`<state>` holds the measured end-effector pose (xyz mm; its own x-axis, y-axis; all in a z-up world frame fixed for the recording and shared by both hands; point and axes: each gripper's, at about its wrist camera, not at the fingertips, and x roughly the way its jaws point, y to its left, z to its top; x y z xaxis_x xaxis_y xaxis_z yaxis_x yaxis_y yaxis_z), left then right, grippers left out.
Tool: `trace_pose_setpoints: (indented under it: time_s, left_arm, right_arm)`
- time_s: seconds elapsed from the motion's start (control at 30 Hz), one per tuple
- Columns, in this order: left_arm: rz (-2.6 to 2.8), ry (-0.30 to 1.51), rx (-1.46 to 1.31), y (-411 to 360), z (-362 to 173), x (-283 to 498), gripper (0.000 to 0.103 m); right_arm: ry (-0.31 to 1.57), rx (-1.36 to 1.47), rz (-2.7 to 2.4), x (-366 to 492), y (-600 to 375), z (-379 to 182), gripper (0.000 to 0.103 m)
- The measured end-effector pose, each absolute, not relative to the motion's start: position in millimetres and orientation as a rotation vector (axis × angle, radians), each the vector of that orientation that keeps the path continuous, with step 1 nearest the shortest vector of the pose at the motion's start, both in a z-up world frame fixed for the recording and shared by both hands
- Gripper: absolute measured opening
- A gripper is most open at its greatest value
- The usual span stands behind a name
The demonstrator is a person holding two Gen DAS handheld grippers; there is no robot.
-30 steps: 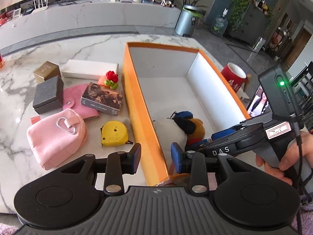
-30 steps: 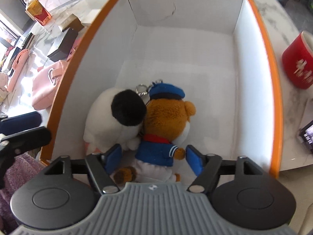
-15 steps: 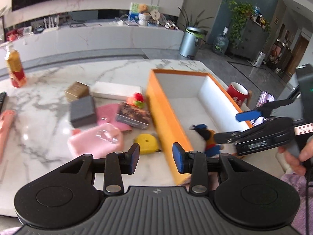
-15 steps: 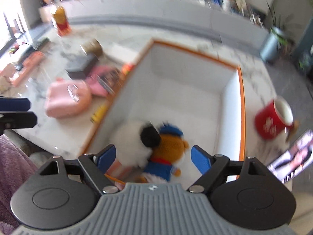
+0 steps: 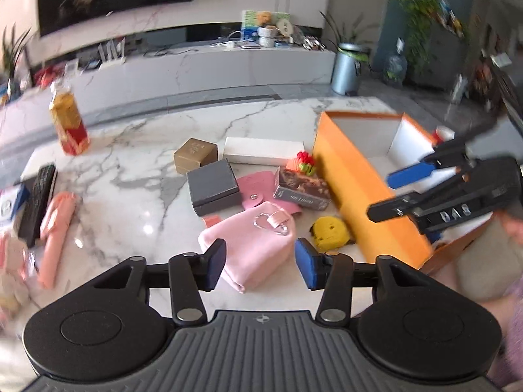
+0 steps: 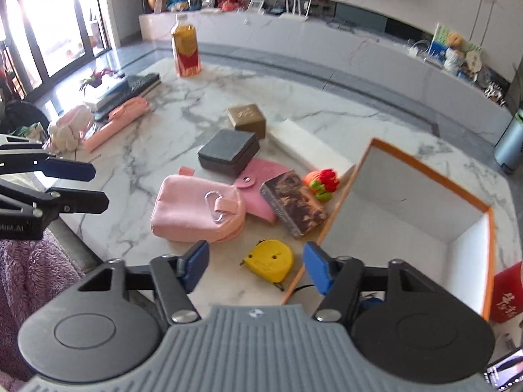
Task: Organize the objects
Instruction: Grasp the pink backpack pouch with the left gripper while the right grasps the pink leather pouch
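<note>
An orange box with white inside (image 5: 354,176) (image 6: 408,196) stands on the marble table at the right. Left of it lie a pink pouch (image 5: 251,245) (image 6: 196,210), a yellow tape measure (image 5: 328,232) (image 6: 269,259), a patterned card box (image 5: 302,189) (image 6: 294,202), a pink wallet (image 5: 258,186), a grey box (image 5: 214,186) (image 6: 228,152), a gold box (image 5: 195,155) (image 6: 246,119), a white box (image 5: 263,154) and a small red-and-orange toy (image 5: 302,162) (image 6: 322,179). My left gripper (image 5: 260,264) is open above the pouch. My right gripper (image 6: 255,266) is open above the tape measure.
A drink bottle (image 5: 68,121) (image 6: 186,50) stands at the far left. A black keyboard (image 5: 37,199), a pink umbrella (image 5: 55,225) and a plush (image 6: 68,129) lie at the left edge. A red mug (image 6: 508,295) stands right of the box.
Both grippers have pulled back and up from the box and swung left over the loose objects. The two plush toys stayed in the box and are out of sight now.
</note>
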<state>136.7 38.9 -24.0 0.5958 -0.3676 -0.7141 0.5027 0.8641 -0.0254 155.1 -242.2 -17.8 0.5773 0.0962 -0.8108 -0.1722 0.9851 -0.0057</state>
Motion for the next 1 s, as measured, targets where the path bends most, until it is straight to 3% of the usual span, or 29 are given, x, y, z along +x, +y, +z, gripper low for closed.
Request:
trace_pose_setpoints:
  time_s: [0.2,0.33,0.77,0.93,1.0]
  left_arm:
    - [-0.548,0.766,0.38,10.2,-57.4,148.4,0.06]
    - [-0.582,0.75,0.48,-9.5,-78.6,154.3,0.066]
    - [-0.535,0.734,0.79,-48.3,-142.3,156.3,0.066]
    - [-0.504,0.726,0.732,-38.6,-135.1,158.5,0.041]
    - [-0.471,0.739,0.662,-30.1,-127.4,164.6,0.038]
  right_arm:
    - [1.007,-0.133,0.168,188.4,-226.6,-48.1,0.049]
    - [1.047,-0.149,0.171,211.2,-226.4,-65.4,0.049]
    - [1.082,-0.149,0.154,261.6,-232.8,-79.5,0.05]
    - [1.092,-0.09,0.149,271.9,-228.2,-84.5,0.05]
    - [1.092,-0.047,0.136,275.8,-227.8,-86.3,0.05]
